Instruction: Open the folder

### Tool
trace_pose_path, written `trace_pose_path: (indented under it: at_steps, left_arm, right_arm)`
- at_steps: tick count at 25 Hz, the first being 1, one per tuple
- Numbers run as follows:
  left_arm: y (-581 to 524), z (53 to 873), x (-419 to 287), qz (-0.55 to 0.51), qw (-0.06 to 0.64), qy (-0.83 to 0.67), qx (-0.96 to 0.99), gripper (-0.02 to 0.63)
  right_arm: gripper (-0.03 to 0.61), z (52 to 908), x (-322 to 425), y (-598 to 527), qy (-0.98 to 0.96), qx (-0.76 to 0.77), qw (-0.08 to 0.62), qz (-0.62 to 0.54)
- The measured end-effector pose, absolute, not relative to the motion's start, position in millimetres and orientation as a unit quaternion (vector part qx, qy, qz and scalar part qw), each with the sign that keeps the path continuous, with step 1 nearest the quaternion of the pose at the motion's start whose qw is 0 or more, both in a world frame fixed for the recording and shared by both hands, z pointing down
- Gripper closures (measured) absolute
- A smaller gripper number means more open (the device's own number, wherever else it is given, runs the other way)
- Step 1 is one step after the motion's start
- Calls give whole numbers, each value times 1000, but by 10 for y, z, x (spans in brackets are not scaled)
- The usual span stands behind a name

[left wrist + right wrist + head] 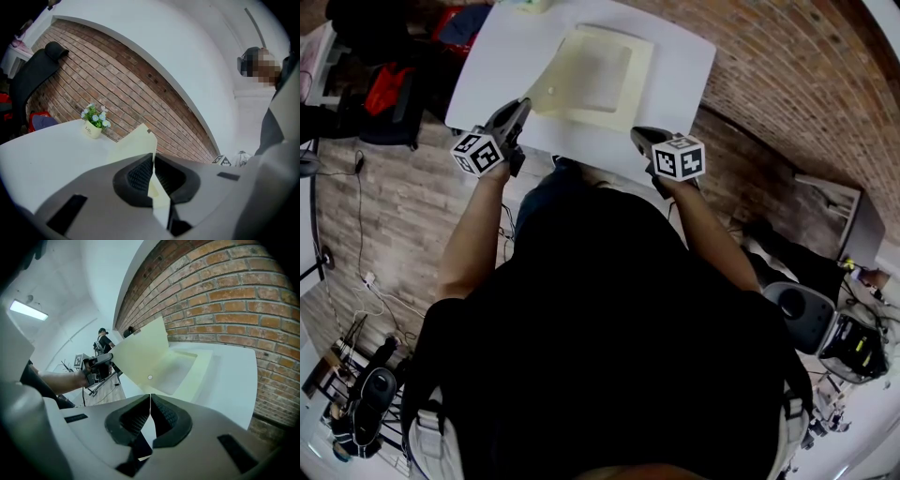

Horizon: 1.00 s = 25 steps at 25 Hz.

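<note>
Head view: folder (592, 73) lies on white table (680, 49), its left cover raised; left gripper (521, 105) at that cover's edge; right gripper (639, 137) by the table's near edge.
Left gripper view: jaws clamped on the cream cover, evidently to swing it open.
Right gripper view: jaws together, nothing between them; probably idle.

Overhead, jaw-level views around folder (598, 71)

Bright, even indoor light; heavy fisheye warp, dark vignetted corners
</note>
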<state>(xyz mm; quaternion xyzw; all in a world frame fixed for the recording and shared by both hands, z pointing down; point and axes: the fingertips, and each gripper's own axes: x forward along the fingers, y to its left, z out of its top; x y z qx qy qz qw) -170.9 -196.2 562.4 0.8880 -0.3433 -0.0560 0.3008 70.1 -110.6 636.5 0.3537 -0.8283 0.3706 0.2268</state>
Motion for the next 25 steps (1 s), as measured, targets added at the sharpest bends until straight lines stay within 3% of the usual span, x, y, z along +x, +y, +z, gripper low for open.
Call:
trace_pose_path:
  at_steps: [25]
  left_arm:
    - [-2195, 5851, -2573, -60, 315, -416, 851, 600]
  right_arm:
    - [554, 6485, 522, -1432, -824, 345, 244, 377]
